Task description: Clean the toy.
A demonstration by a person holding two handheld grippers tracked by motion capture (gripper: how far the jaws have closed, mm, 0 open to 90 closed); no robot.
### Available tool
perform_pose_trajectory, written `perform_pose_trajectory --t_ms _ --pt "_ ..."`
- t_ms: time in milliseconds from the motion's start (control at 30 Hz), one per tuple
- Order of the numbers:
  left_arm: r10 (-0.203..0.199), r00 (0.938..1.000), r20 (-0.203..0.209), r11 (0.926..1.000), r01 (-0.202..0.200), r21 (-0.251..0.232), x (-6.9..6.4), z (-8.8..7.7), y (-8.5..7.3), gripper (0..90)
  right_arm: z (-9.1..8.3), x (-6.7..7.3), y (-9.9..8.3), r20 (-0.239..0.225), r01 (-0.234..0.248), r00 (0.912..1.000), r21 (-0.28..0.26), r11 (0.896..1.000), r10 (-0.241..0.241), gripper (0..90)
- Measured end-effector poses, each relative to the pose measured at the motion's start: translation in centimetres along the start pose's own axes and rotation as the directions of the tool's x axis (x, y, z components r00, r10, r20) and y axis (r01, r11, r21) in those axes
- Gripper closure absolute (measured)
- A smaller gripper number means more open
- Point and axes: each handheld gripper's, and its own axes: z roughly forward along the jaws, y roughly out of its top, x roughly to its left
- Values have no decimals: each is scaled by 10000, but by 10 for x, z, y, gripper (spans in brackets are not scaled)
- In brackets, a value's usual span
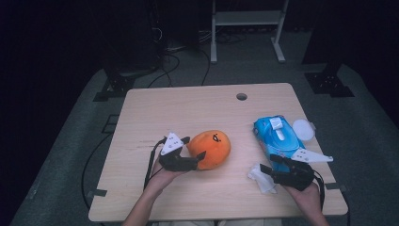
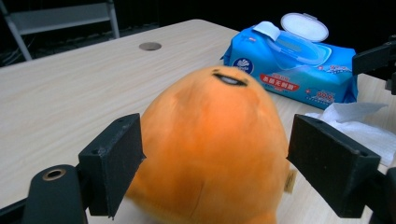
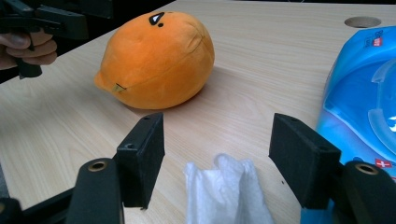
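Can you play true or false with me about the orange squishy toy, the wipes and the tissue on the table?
1. The orange plush toy lies on the wooden table. True.
2. The blue wipes pack has its lid shut. False: the white lid is flipped open.
3. The left gripper is squeezing the toy. False: its fingers stand open on either side of it.
4. A white tissue lies on the table between the open fingers of the right gripper. True.
5. The toy sits on top of the wipes pack. False: they lie apart.
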Motion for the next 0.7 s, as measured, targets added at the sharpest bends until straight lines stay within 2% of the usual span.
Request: perform_pose_trajectory --t_ms 367,433,567,700 --pt "-95 9989 -452 9999 98 61 6 -27 -16 177 4 2 1 -11 -35 10000 2 10000 35 342" --pt "-234 9980 -579 9997 238 48 7 -32 -20 177 5 2 0 -7 -17 10000 56 10000 17 342" --pt "-149 9970 -763 9995 170 265 6 -43 -30 172 6 2 -1 9 -4 10000 110 9999 4 341" --pt "-174 9942 -1060 9995 200 232 9 -55 -38 172 6 0 -2 40 -138 9999 112 9998 137 338"
